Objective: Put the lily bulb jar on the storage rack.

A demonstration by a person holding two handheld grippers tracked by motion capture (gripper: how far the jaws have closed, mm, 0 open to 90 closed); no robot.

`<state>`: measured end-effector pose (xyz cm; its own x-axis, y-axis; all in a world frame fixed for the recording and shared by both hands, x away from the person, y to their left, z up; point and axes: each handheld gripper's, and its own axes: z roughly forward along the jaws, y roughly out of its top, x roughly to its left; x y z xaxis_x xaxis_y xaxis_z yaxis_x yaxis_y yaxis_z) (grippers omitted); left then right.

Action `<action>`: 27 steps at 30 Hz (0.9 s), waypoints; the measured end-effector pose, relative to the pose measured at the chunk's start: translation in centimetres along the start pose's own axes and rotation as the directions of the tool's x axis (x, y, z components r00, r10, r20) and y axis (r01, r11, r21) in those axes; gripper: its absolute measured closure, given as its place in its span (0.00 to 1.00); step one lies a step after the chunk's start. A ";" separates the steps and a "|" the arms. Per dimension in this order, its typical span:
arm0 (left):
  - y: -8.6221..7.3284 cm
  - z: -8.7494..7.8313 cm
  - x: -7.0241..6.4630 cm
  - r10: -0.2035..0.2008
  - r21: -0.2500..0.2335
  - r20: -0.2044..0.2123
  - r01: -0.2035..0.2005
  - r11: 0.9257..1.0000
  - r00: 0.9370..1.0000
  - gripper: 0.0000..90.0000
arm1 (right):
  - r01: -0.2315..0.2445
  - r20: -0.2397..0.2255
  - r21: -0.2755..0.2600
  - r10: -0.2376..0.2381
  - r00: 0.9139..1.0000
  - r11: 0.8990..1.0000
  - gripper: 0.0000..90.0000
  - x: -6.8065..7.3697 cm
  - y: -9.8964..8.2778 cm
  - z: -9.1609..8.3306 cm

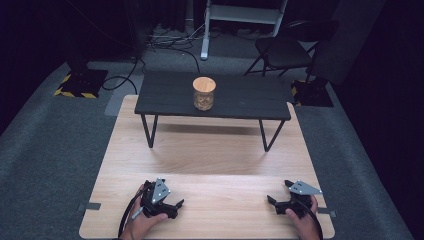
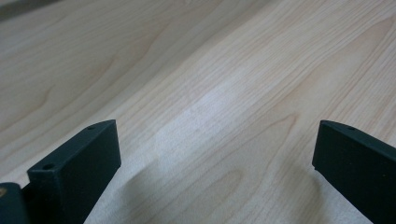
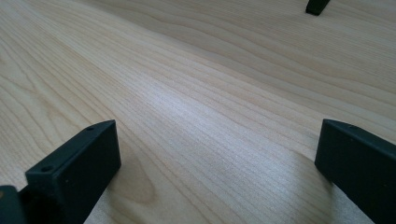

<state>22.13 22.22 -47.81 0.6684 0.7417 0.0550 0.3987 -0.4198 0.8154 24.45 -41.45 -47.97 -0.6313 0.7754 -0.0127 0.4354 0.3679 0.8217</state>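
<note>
Hands hold two claws low over the near edge of the light wood surface (image 1: 210, 150). Left claw (image 1: 175, 206) is wide open and holds nothing. Right claw (image 1: 277, 192) is wide open and empty too. Farther back, well apart from both, a jar (image 1: 204, 93) with a wooden lid stands upright on a small black bench (image 1: 165, 97).

Pale wood-grain table (image 1: 210, 150), black tongs (image 1: 172, 206).

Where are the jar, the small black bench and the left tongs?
jar (image 1: 204, 98), high view, glass side.
black bench (image 1: 170, 97), high view, bare top.
left tongs (image 1: 176, 208), high view, between the tips.
</note>
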 end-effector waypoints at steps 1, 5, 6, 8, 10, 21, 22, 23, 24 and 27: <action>-0.3 0.0 0.2 -0.014 -0.007 0.013 0.015 1.000 1.000 0.01 | 0.000 0.000 0.000 0.000 1.000 1.000 0.00 0.0 0.0 0.0; -0.6 0.1 0.8 -0.034 -0.013 0.039 0.034 0.999 0.999 0.00 | 0.000 0.000 0.000 0.000 1.000 1.000 0.00 0.0 0.0 0.0; -0.8 0.2 0.8 -0.033 -0.019 0.041 0.034 0.999 0.999 0.00 | 0.000 0.001 0.000 0.000 1.000 1.000 0.00 0.0 0.0 0.0; -1.0 0.2 0.8 -0.031 -0.029 0.043 0.032 0.999 0.999 0.00 | 0.000 0.000 0.000 0.000 1.000 1.000 0.00 0.0 0.0 0.0; -1.0 0.2 0.9 -0.029 -0.029 0.046 0.030 0.999 0.999 0.00 | 0.000 0.000 0.000 0.000 1.000 1.000 0.00 0.0 0.0 0.0; -1.0 0.2 1.0 -0.025 -0.029 0.051 0.027 0.999 0.998 0.00 | 0.000 0.000 0.000 0.000 1.000 1.000 0.00 0.0 0.0 0.0; -1.0 0.2 1.0 -0.025 -0.029 0.052 0.026 0.999 0.998 0.00 | 0.000 0.000 0.000 0.000 1.000 1.000 0.00 0.0 0.0 0.0; -1.0 0.2 1.0 -0.024 -0.029 0.052 0.026 0.999 0.998 0.00 | 0.000 0.000 0.000 0.000 1.000 1.000 0.00 0.0 0.0 0.0; -1.0 0.2 1.0 -0.025 -0.030 0.052 0.026 0.999 0.998 0.00 | 0.000 0.000 0.000 0.000 1.000 1.000 0.00 0.0 0.0 0.0; -1.0 0.2 1.0 -0.024 -0.029 0.052 0.026 0.999 0.998 0.00 | 0.000 0.000 0.000 0.000 1.000 1.000 0.00 0.0 0.0 0.0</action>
<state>22.52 23.29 -48.69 0.6902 0.7236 0.0051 0.3972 -0.3848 0.8332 24.42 -41.44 -47.98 -0.6313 0.7755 -0.0129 0.4351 0.3678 0.8218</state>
